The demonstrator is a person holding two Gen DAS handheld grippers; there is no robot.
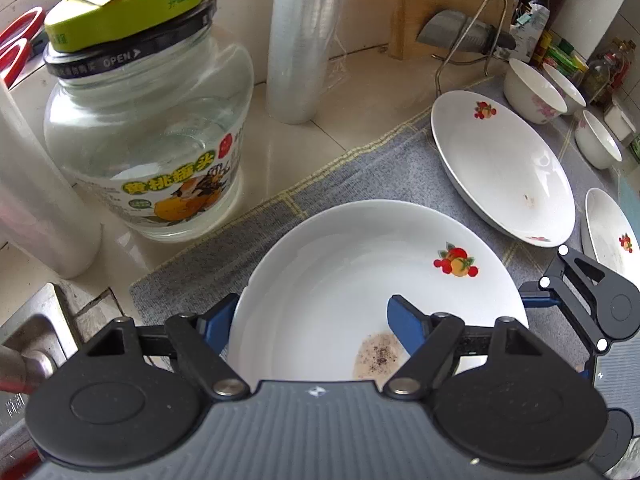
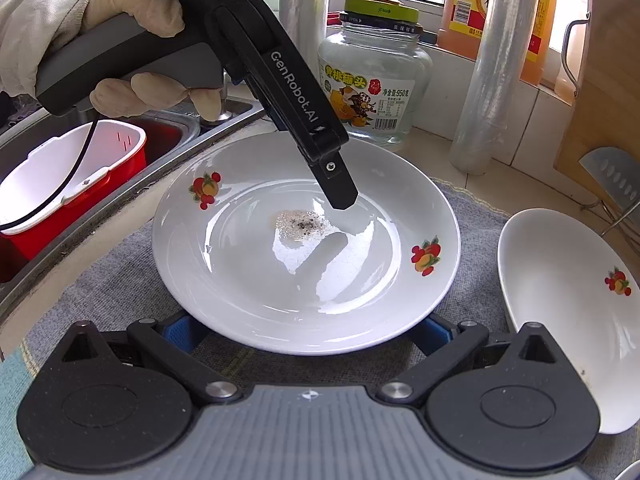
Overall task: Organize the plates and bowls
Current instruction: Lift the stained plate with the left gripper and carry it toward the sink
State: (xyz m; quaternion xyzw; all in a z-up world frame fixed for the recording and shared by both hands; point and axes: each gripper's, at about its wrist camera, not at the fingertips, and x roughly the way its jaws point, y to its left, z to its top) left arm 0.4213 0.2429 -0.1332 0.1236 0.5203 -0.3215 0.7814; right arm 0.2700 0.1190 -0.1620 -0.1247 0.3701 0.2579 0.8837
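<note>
The dirty plate (image 2: 306, 248) sits on the grey mat (image 2: 100, 284), close to the mat's left edge and the sink (image 2: 168, 128). It has fruit pictures on its rim and a brown speckled spot in the middle. A glass jar (image 1: 148, 136) and a roll of plastic wrap (image 1: 302, 36) stand just behind it on the counter. To its right there is a bit of bare mat, then a second plate (image 1: 502, 168), and a third plate (image 1: 612, 232) further on. Three bowls (image 1: 534, 90) wait near the back wall.

The left gripper (image 1: 312, 322) reaches over the plate's left rim. One blue finger is under the rim outside, the other is inside the dish. The jaws are partly closed, and I cannot tell if they squeeze the plate.

The right gripper (image 2: 304, 330) is at the near rim. Its blue fingers (image 2: 182, 332) stand wide apart, poking under the edge, not pinching
</note>
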